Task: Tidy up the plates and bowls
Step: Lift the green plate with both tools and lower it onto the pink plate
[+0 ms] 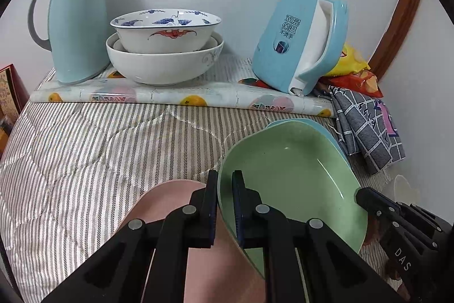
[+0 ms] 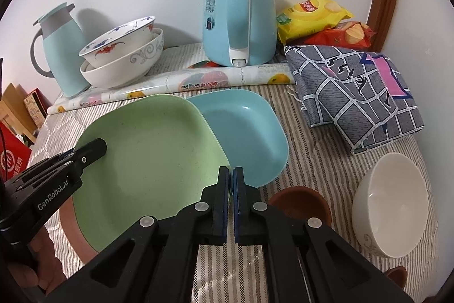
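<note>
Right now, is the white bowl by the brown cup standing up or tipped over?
Tipped. The white bowl lies on its side on the striped cloth, its empty inside facing the camera, beside the brown cup.

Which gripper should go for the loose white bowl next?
Right, probably. The white bowl lies just right of the right gripper; the left gripper grips the green plate's far edge.

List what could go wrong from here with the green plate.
1. Both grippers, left and right, pinch only the thin rim of the green plate; it could slip or tilt.
2. It overlaps the blue plate and lies on a pink plate; lifting may drag either.
3. The brown bowl sits close beside the right gripper.
</note>
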